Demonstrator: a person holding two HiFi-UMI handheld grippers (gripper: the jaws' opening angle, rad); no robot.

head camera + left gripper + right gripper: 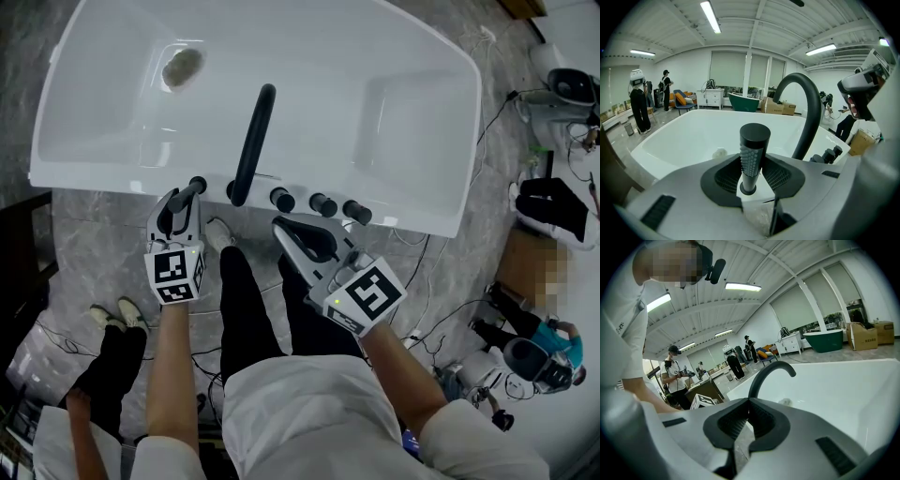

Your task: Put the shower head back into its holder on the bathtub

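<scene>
The black shower head [195, 187] stands upright at the near rim of the white bathtub [112, 176], just left of the curved black spout [253, 141]. My left gripper [187, 200] is shut on it from the near side. In the left gripper view the shower head [753, 150] is a black cylinder with a nubbed grey face, the pads press on both its sides, and its foot rests in a black ring on the white rim. My right gripper [286, 231] hovers near the rim, right of the spout, jaws together and holding nothing; the right gripper view shows its tips [749, 404] meeting.
Three black knobs [323, 203] line the rim right of the spout. A pale crumpled lump [183, 67] lies in the tub. A person's legs [112, 347] stand at my left. Cables and equipment [562, 89] lie on the marble floor at the right.
</scene>
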